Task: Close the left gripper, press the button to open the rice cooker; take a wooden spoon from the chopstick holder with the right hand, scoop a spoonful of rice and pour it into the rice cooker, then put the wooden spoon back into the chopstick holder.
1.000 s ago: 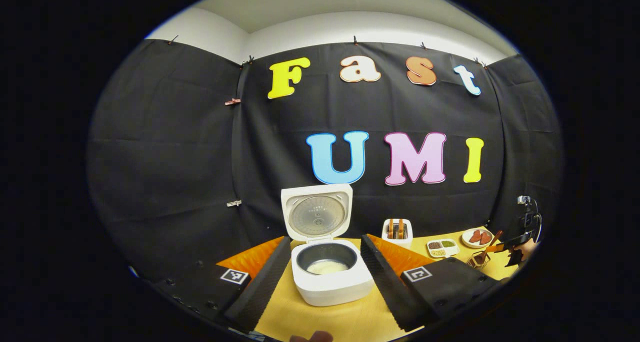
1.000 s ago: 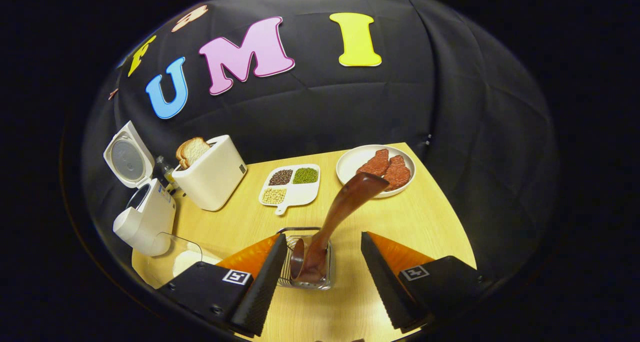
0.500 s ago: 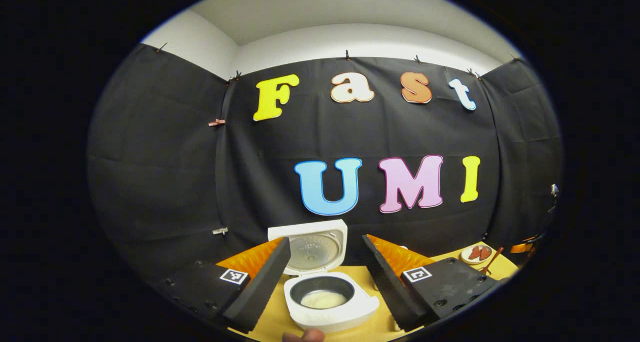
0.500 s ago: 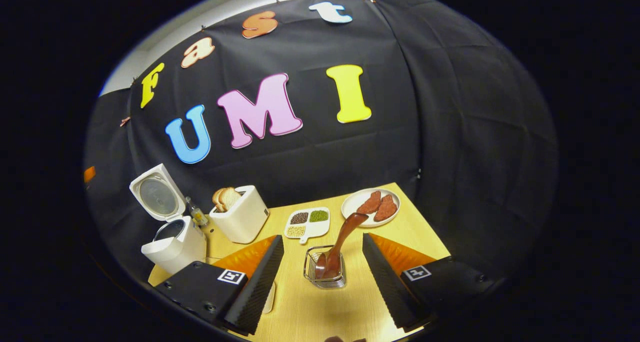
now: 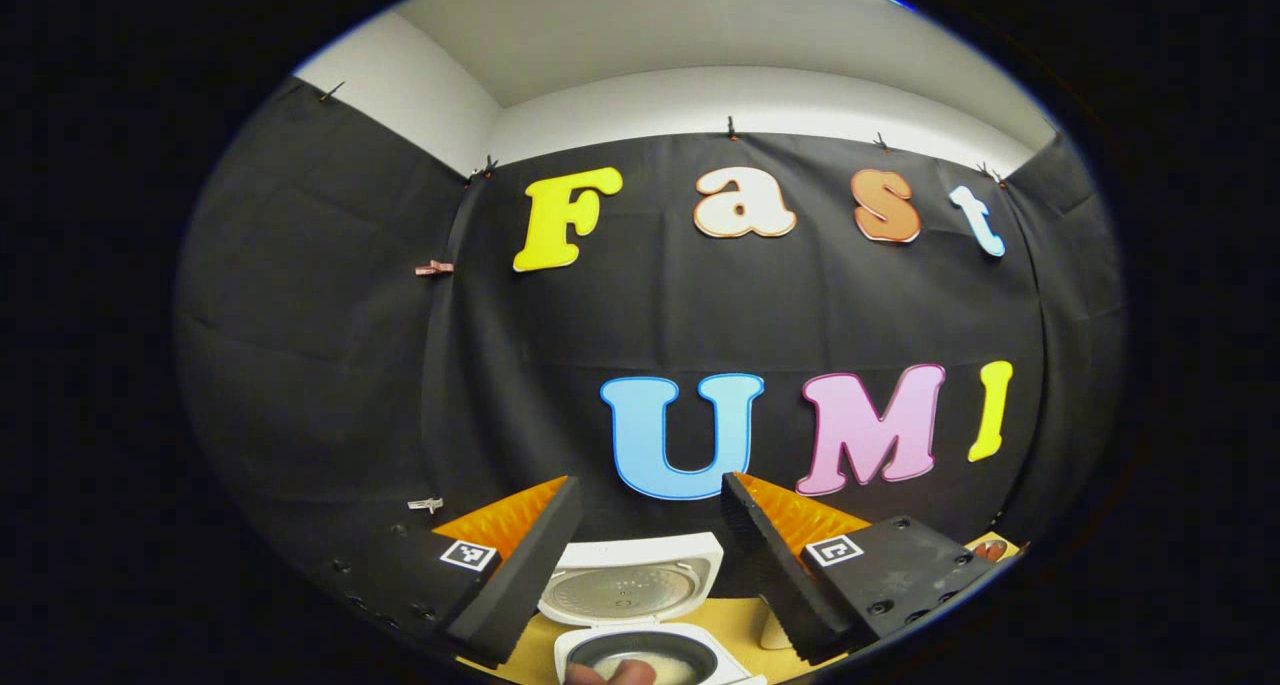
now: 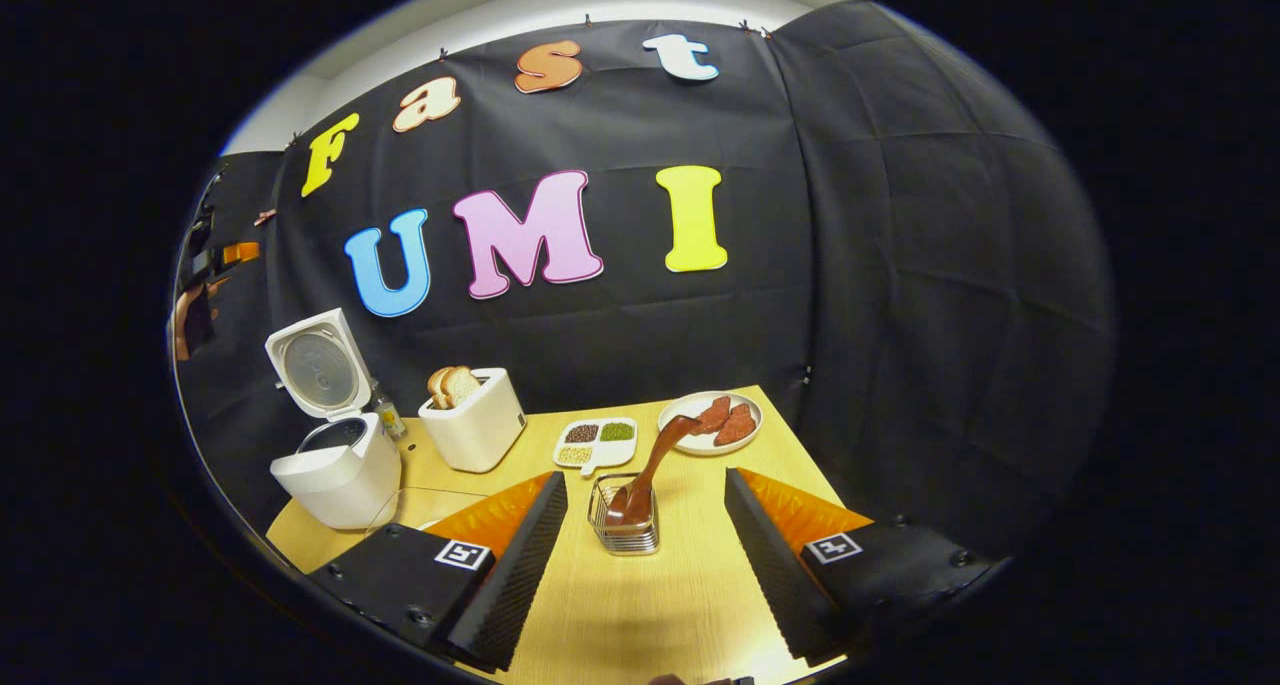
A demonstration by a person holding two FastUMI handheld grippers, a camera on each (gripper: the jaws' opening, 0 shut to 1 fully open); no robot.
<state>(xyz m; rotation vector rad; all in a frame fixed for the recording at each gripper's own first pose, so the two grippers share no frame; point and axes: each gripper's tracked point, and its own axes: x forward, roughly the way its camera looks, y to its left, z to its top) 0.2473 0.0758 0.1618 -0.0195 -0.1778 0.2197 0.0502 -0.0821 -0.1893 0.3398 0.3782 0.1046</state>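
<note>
The rice cooker (image 6: 335, 455) stands open with rice inside, the wooden spoon (image 6: 655, 465) rests in the chopstick holder (image 6: 622, 517), and both grippers' jaws gape empty, so nothing looks left.

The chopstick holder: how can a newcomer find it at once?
Start from the yellow table. In front of the sectioned dish of beans stands a wire chopstick holder. Unlike its neighbours, it has a brown wooden spoon leaning out of it.

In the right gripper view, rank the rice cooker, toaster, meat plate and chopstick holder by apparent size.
1. rice cooker, lid up
2. toaster
3. meat plate and chopstick holder: look alike; the holder sits nearer the camera, so unranked.
</note>
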